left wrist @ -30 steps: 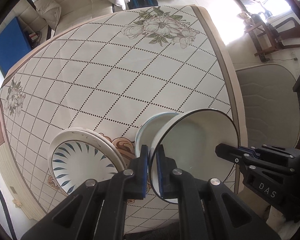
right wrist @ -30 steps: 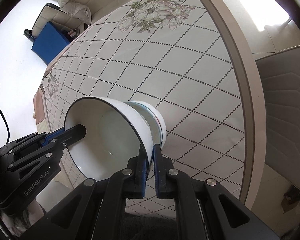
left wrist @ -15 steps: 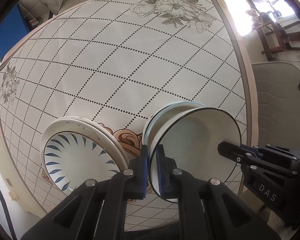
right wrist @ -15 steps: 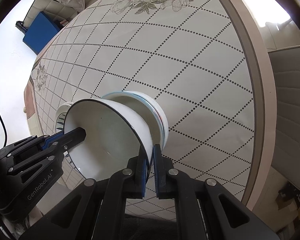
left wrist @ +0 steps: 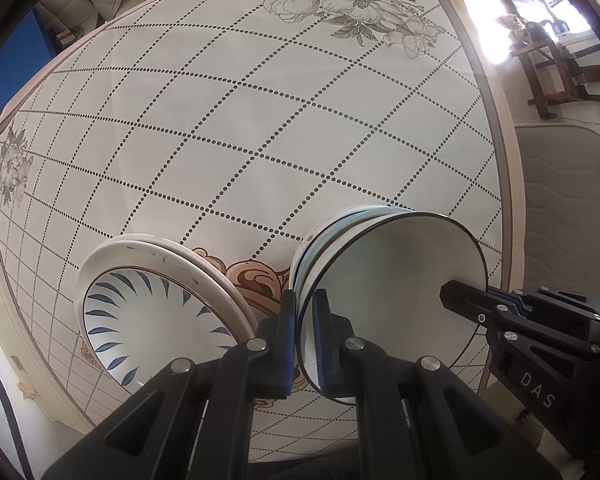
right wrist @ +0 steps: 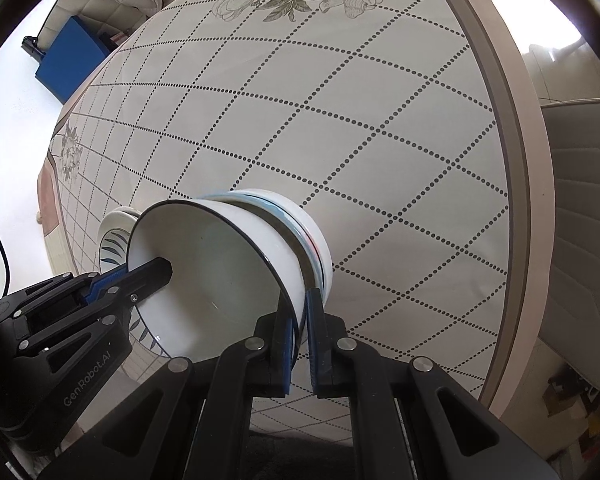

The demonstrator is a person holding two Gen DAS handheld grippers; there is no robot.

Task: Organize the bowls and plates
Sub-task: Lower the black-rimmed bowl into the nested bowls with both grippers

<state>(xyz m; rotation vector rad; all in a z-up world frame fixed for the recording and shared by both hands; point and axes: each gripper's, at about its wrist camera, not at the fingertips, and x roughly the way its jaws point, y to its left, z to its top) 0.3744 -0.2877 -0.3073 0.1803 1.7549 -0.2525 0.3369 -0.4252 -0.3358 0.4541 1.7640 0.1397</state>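
Two hand-held grippers clamp one white bowl with a thin black rim (left wrist: 396, 296) from opposite sides, above a round table (left wrist: 236, 128) covered in a cream cloth printed with dotted diamond lines and flowers.

From the left wrist view, the left gripper (left wrist: 304, 334) has its blue-padded fingers pressed together on the near edge of the bowl's rim, one finger inside the bowl and one outside. The bowl opens towards the camera, tilted. Directly behind the bowl, touching it, sits a stack of white bowls with pale blue rim bands (left wrist: 332, 224); the black-rimmed bowl is seated in the top of that stack. To the left of this gripper, just beside its fingers, lies a stack of white plates (left wrist: 148, 304), the top one painted with blue leaf strokes around its rim. The right gripper (left wrist: 486, 300) comes in from the right and pinches the far side of the rim.

From the right wrist view, the right gripper (right wrist: 300, 328) is closed on the bowl's wall (right wrist: 220, 272) just ahead of its fingers. The left gripper (right wrist: 140, 276) enters from the left, gripping the opposite rim. The banded stack (right wrist: 308, 232) lies beyond the fingertips, and the plates (right wrist: 114, 236) peek out behind the bowl on the left.
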